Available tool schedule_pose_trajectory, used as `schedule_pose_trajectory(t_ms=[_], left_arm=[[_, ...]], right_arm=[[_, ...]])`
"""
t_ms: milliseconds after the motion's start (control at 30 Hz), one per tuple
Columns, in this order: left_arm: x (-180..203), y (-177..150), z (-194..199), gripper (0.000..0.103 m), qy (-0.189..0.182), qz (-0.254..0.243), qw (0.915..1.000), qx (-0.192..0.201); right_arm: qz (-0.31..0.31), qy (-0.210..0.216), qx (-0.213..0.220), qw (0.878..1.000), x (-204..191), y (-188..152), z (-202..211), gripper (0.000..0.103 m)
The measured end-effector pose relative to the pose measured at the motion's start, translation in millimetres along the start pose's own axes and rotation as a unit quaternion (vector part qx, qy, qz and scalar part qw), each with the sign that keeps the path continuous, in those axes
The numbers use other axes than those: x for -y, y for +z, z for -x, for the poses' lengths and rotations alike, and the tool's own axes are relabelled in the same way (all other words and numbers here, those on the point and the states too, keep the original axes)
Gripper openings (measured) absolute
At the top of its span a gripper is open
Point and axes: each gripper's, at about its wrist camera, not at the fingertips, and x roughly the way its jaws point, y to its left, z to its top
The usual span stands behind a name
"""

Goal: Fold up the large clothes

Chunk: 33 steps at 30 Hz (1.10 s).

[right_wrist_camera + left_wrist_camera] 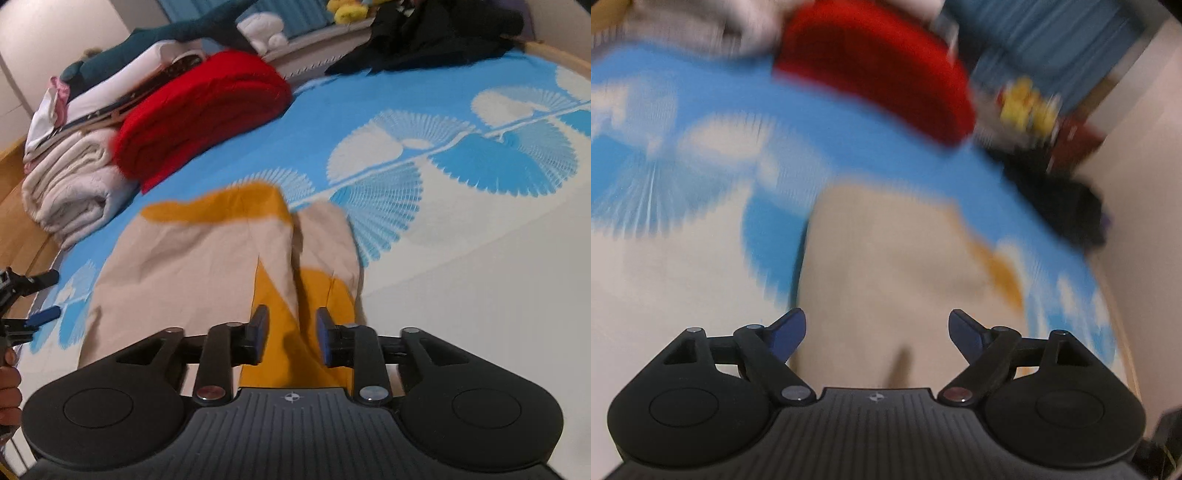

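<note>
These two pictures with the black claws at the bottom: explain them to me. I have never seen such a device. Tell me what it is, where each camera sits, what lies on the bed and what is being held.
A person holds a hand-held two-finger gripper in each hand, each with a camera looking along its fingers. One picture, rather blurred, comes from the left gripper; the other from the right gripper. Both look down at a bed with a blue and white bedspread. On it lies a beige and mustard garment, partly folded. Farther back are a folded red blanket, a stack of white bedding, dark clothes and yellow plush toys. Both grippers are open and hold nothing: the garment lies beneath them.
</note>
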Motion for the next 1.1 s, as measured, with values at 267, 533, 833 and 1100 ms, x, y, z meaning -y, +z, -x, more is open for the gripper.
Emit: schedule_pose_trajectory(t_ms=[267, 533, 833, 1100], left_arm=[[-30, -49, -20, 0.084, -0.037, 0.031, 0.9916, -0.120], [-9, -39, -27, 0.068, -0.026, 0.018, 0.9992, -0.024], [0, -29, -16, 0.073, 0.001, -0.035, 0.9982, -0.048], [-7, -51, -1, 0.084, 0.017, -0.091, 0.9910, -0.096]], right_arm=[[0.019, -0.026, -0.132, 0.991, 7, -32, -7, 0.052], [0.039, -0.005, -0.095, 0.995, -7, -36, 1, 0.004], [0.032, -0.010, -0.057, 0.998, -10, -26, 3, 0.003], [0.059, -0.050, -0.106, 0.991, -7, -37, -8, 0.004]])
